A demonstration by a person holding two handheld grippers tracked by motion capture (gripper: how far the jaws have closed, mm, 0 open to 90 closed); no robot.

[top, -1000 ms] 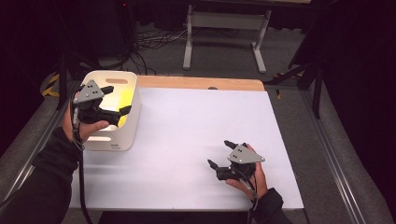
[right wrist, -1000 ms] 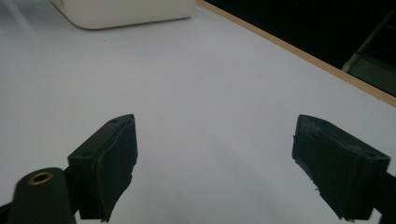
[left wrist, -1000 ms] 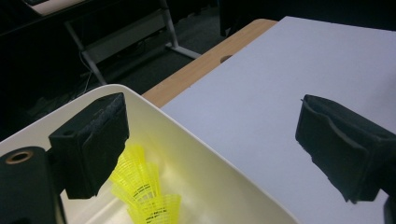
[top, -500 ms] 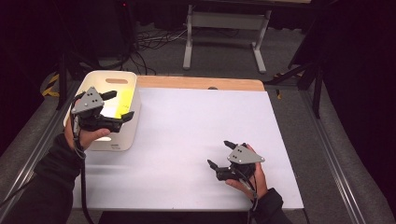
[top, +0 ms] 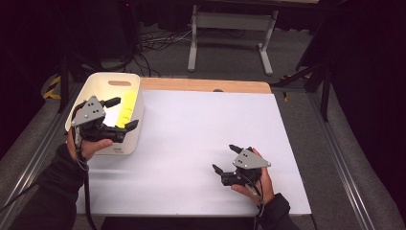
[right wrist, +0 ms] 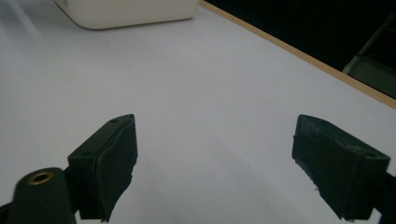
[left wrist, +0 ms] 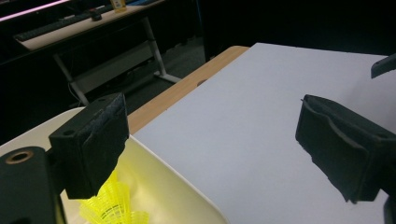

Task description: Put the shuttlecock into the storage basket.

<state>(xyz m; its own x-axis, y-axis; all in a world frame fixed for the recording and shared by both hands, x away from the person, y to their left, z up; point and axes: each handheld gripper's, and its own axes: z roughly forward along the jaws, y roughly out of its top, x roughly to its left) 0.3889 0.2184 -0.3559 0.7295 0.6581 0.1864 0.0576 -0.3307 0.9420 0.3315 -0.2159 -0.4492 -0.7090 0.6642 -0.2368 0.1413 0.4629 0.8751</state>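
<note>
Left tool (top: 119,115) hangs released over the white bin's (top: 135,84) right rim, yellow shuttlecock (left wrist: 112,205) lying inside below. Wide bare tabletop (top: 201,129) spreads to the right. Right tool (top: 225,160) rests released, empty, near the front edge.

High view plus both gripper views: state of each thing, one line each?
left gripper: open, empty, raised over the bin's near right edge.
right gripper: open, empty, low over the white table top.
white bin: upright at the table's left edge, no lid.
yellow shuttlecock: lying inside the bin, not gripped.
table: white top bare between bin and right gripper.
</note>
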